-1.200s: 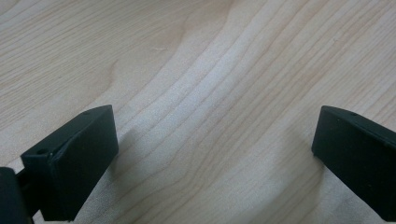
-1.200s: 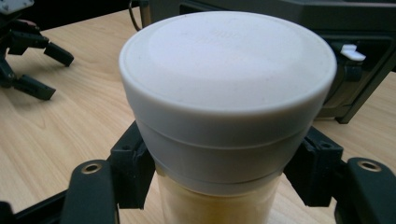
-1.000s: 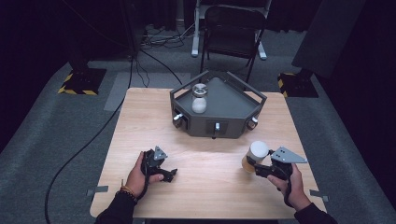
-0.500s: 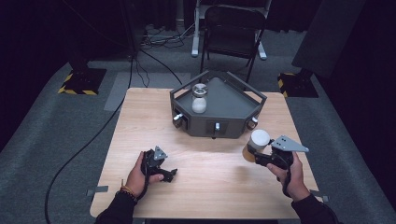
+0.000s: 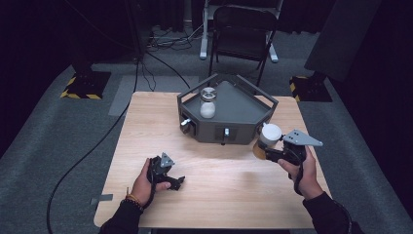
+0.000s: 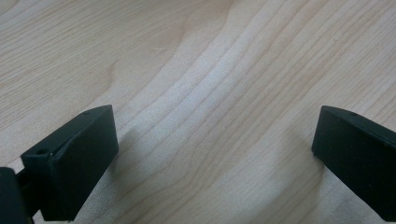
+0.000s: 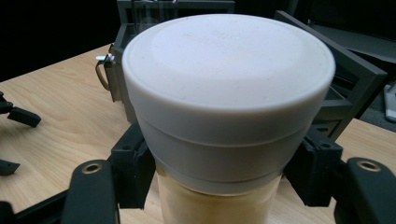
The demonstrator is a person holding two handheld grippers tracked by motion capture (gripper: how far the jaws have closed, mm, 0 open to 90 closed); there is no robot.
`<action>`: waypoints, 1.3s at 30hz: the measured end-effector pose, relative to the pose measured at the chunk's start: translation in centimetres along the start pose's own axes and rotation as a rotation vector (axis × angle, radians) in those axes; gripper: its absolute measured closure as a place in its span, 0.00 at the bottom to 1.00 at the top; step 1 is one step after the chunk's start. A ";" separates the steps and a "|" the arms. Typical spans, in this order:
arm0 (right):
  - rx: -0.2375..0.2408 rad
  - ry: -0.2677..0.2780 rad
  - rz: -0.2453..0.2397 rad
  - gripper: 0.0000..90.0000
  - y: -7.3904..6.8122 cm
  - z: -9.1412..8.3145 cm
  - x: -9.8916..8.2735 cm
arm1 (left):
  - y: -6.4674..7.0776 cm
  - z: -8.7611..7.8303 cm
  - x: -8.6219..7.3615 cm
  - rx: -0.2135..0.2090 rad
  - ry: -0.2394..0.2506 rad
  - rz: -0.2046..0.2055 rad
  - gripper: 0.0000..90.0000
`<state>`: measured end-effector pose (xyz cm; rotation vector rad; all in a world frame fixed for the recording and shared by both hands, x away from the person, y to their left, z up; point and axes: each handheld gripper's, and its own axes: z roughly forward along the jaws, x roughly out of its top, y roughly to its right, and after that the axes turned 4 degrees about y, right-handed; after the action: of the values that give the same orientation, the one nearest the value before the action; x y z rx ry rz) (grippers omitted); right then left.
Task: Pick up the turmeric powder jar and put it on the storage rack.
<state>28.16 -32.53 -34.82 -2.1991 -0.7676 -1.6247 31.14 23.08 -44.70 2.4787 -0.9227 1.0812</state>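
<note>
A jar with a white lid (image 5: 270, 132) and tan contents hangs above the table's right side, just off the front right corner of the grey three-cornered tray (image 5: 243, 130). My right gripper (image 5: 265, 149) is shut on it, the jaws pressing its sides below the lid (image 7: 229, 84). A small bottle (image 5: 208, 103) with white contents stands upright in the tray's left part. My left gripper (image 5: 176, 183) rests low on the wood at the front left, open, with bare tabletop between its jaws (image 6: 215, 154).
The wooden table (image 5: 224, 195) stands on grey carpet. A black chair (image 5: 242, 24) stands behind it. Black and yellow bases (image 5: 82, 85) (image 5: 307, 87) flank it, and a cable (image 5: 87, 156) runs across the floor at the left.
My right gripper has lifted the jar off the table and carried it closer to the tray's corner. The left gripper has stayed where it was.
</note>
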 end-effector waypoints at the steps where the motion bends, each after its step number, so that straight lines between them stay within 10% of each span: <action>1: -0.001 0.001 -0.003 0.38 0.1 0.1 0.2 | 0.0 0.0 0.0 0.000 0.000 0.000 0.00; 39: -0.041 0.062 -0.019 0.38 0.8 5.8 6.0 | 0.0 0.0 0.0 0.000 -0.003 0.002 0.00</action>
<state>34.46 -28.71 -30.94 -2.1647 -0.7466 -1.7234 31.17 23.08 -44.66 2.4799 -0.9263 1.0787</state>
